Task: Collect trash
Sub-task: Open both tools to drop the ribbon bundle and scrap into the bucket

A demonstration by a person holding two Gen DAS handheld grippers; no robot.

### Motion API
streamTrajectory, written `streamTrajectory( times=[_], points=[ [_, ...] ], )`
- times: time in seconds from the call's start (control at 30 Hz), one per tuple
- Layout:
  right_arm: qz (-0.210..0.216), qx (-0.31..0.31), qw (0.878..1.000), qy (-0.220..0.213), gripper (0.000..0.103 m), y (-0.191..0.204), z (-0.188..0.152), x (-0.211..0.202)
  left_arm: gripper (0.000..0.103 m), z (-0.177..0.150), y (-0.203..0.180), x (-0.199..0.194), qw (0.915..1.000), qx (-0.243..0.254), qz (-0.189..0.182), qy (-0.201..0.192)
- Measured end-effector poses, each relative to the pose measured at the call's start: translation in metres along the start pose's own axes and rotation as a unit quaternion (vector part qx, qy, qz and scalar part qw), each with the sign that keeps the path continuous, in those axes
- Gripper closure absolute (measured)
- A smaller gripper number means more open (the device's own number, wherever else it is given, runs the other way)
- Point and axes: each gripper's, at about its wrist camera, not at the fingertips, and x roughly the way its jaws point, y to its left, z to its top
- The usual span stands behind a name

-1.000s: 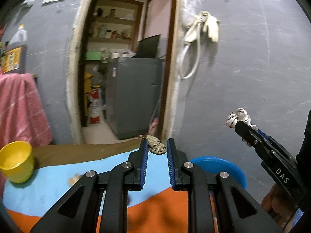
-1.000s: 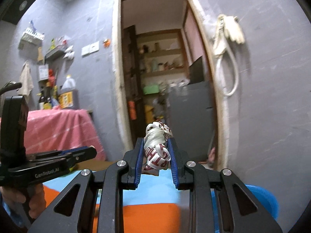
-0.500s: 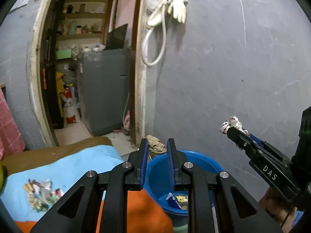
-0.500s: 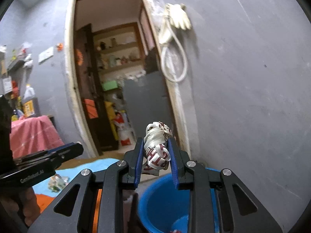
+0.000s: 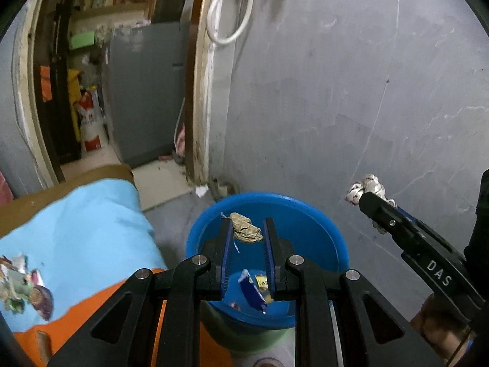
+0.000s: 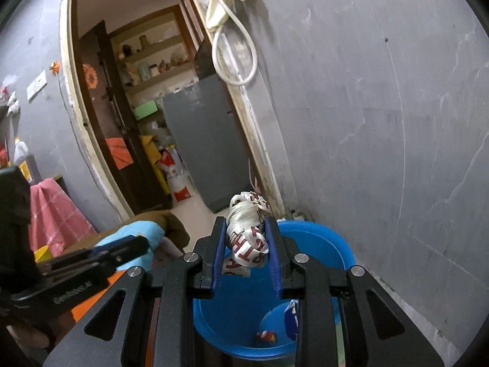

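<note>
My left gripper (image 5: 246,224) is shut on a crumpled brown scrap (image 5: 245,231) and holds it over the blue bucket (image 5: 308,214). My right gripper (image 6: 247,224) is shut on a crumpled white wrapper with red letters (image 6: 247,238), above the bucket's rim (image 6: 318,241). The wrapper also shows in the left wrist view (image 5: 365,187) at the right. Several wrappers (image 5: 255,290) lie in the bucket's bottom. More trash scraps (image 5: 21,284) lie on the light blue cloth (image 5: 82,229) at the left.
The bucket stands on the floor against a grey wall (image 5: 351,91), right of an open doorway (image 5: 122,91). A grey cabinet (image 6: 204,143) stands past the doorway. A white hose and gloves (image 6: 232,30) hang on the wall above. A pink cloth (image 6: 52,211) lies far left.
Both grippers have swung right and down, from the cloth-covered surface to above the blue bucket. Each still holds its piece of trash.
</note>
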Motion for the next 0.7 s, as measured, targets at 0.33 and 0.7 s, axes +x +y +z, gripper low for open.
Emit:
streamTrajectory(
  times=[0.33,0.7],
  points=[
    [-0.013,0.016,0.999,0.042,0.069,-0.011,-0.006,0.015,0.079,-0.012,-0.004,0.031,0.9985,-0.015,-0.005,0.052],
    [-0.020,0.025,0.999,0.030,0.060,-0.015,-0.002,0.006,0.058,-0.011,0.004,0.021,0.9987,-0.037,0.001,0.035]
  ],
)
